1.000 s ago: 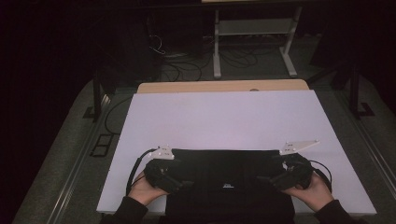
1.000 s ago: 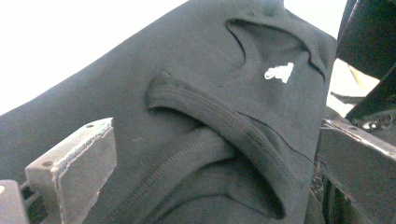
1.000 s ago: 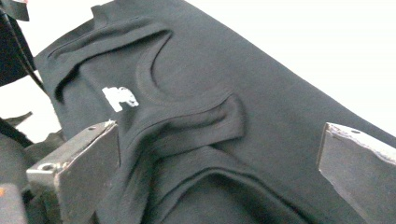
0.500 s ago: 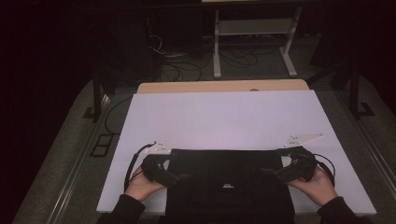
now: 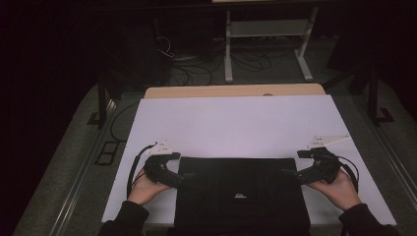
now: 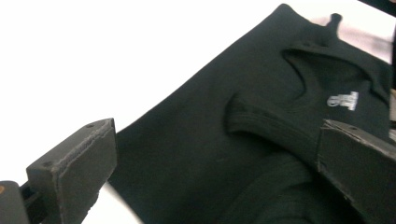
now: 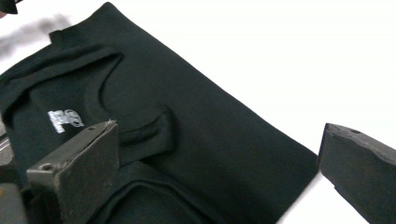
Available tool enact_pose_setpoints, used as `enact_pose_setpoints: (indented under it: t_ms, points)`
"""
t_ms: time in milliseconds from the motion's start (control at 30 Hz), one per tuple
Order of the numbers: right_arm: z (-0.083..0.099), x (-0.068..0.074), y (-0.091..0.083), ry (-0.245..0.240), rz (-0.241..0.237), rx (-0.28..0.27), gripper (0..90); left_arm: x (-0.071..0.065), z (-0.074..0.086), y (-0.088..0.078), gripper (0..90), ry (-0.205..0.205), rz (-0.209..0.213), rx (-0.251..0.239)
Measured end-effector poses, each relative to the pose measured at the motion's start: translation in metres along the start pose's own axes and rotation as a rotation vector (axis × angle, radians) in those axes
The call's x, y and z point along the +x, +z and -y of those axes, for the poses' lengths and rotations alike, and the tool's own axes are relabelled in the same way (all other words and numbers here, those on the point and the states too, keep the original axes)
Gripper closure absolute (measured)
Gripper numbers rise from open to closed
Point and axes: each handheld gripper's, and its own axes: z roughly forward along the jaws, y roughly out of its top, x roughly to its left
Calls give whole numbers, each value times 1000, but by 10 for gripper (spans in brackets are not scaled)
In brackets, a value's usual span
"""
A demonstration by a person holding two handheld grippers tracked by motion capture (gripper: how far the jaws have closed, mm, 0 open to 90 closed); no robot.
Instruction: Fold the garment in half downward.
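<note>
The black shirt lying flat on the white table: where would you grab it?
Probably at a side edge of the black shirt, coming in low from the outside. It lies flat, so only its thin edges and folded sleeve give open jaws something to pinch.

Open tabletop (image 5: 236,123) beyond the black shirt (image 5: 241,191).

Nothing in the way ahead; free passage along both shirt sides, narrow strips of bare white beside each hand-held gripper.
</note>
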Motion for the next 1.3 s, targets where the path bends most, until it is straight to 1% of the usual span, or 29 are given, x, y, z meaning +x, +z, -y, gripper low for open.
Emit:
enact_pose_setpoints:
  t_ms: [100, 167, 200, 267, 433, 533, 667, 767, 833, 1067, 1167, 1300]
  points:
    - [0, -4, 0, 6, 8, 0, 0, 4, 0, 0, 0, -13, -6, -8]
    - [0, -6, 0, 10, 11, -1, 0, 6, 0, 0, 0, -12, -9, -7]
    - [0, -7, 0, 12, 12, -2, 0, 9, 1, 0, 0, -17, -14, -8]
    - [0, -12, 0, 16, 13, -3, 0, 12, 1, 1, 0, -22, -20, -9]
    - [0, -20, 2, 25, 32, 7, 0, 18, 2, 2, 0, -30, -31, -7]
    - [0, -25, 2, 29, 42, 9, 0, 21, 2, 2, 0, -30, -37, -6]
    - [0, -31, 3, 38, 51, 13, 0, 24, 2, 3, 0, -43, -43, -4]
    - [0, -35, 3, 46, 53, 14, 0, 26, 2, 4, 0, -40, -45, -1]
    - [0, -38, 4, 47, 59, 15, 0, 28, 2, 4, 0, -50, -50, -4]
    - [0, -45, 8, 58, 64, 34, 0, 35, 3, 6, 0, -59, -57, -1]
    - [0, -48, 11, 58, 66, 45, 0, 39, 3, 8, 0, -70, -59, 3]
    - [0, -51, 15, 51, 69, 62, 0, 42, 4, 10, 0, -71, -61, 7]
